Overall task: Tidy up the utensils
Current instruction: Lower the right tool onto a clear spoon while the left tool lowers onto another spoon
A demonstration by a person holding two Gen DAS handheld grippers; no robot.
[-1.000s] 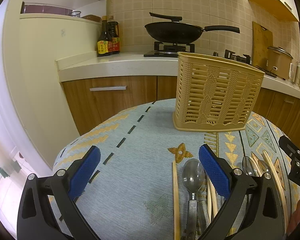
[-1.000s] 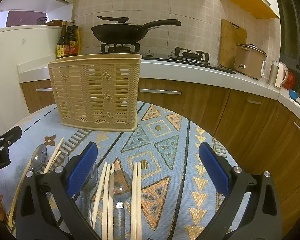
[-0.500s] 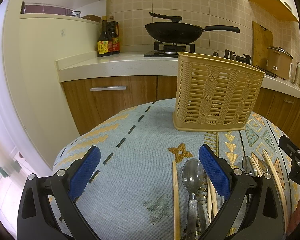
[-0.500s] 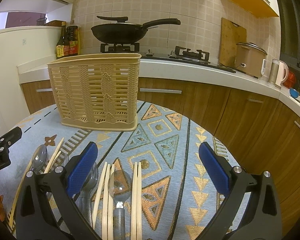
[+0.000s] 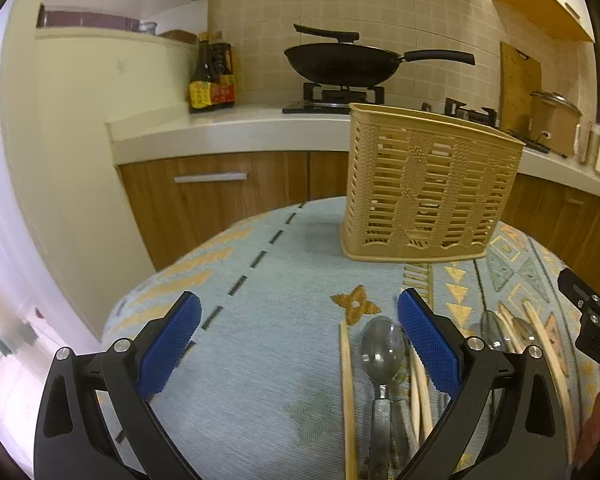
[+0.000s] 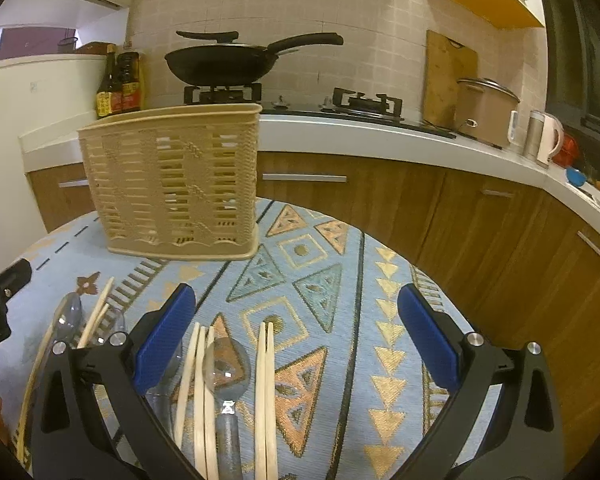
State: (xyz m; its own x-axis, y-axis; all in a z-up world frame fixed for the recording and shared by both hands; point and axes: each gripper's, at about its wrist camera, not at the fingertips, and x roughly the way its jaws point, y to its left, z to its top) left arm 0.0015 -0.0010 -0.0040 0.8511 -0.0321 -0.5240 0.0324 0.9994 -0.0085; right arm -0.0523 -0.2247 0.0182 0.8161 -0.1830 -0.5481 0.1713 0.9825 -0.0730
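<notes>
A beige slatted utensil basket (image 5: pixel 428 188) stands upright at the far side of the round table; it also shows in the right wrist view (image 6: pixel 172 184). Metal spoons (image 5: pixel 380 356) and wooden chopsticks (image 5: pixel 346 392) lie side by side on the patterned cloth near me. In the right wrist view a spoon (image 6: pixel 226 368) lies between chopstick pairs (image 6: pixel 266 384). My left gripper (image 5: pixel 300 344) is open and empty, low over the cloth, left of the utensils. My right gripper (image 6: pixel 296 340) is open and empty above the utensils.
The table has a blue patterned cloth (image 6: pixel 320 280) and a rounded edge. Behind it runs a kitchen counter (image 5: pixel 228 132) with a wok (image 5: pixel 340 64), sauce bottles (image 5: pixel 212 80), a rice cooker (image 6: pixel 484 110) and a kettle (image 6: pixel 544 138). Wooden cabinets stand below.
Both views have shifted slightly; the right wrist view now sits a little nearer the basket. Both grippers stay open, and the utensils have not moved.
</notes>
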